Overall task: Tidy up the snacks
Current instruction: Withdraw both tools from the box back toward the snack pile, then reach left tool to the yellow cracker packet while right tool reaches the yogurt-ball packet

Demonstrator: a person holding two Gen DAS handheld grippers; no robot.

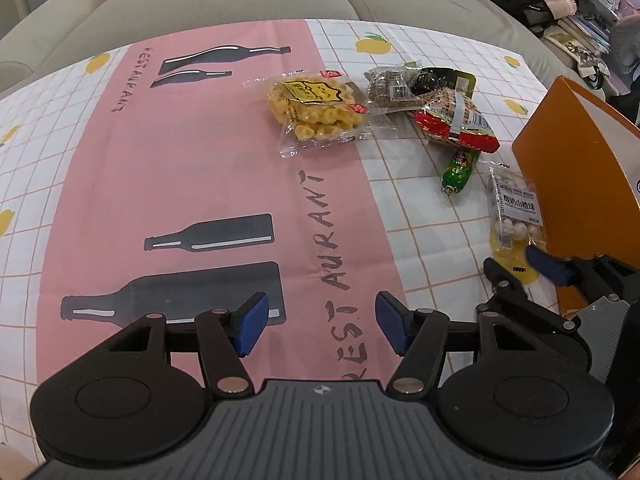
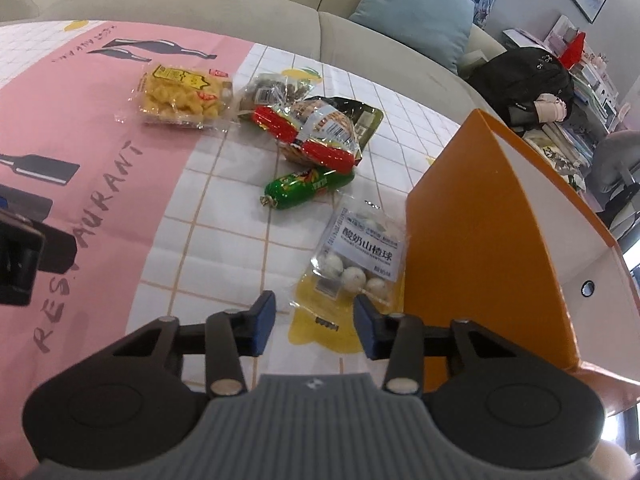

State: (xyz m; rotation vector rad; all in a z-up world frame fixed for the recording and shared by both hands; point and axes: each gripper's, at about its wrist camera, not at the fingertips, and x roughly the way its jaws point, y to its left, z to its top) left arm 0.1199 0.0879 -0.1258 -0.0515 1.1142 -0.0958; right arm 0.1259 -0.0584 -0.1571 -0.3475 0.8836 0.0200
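- A tablecloth, pink with bottle prints and white with lemons, covers the table; a grey sofa with cushions stands beyond.
- The right gripper hovers with its jaws partly apart and not touching a bag of white balls just ahead, which lies against an orange box.
- More snacks lie farther ahead.
- The left gripper hovers wide and empty.

Orange box, green sausage

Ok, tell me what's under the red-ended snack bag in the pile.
The red-ended snack bag lies on a dark green packet, and its near end overlaps the green sausage. Anything else under it is covered.
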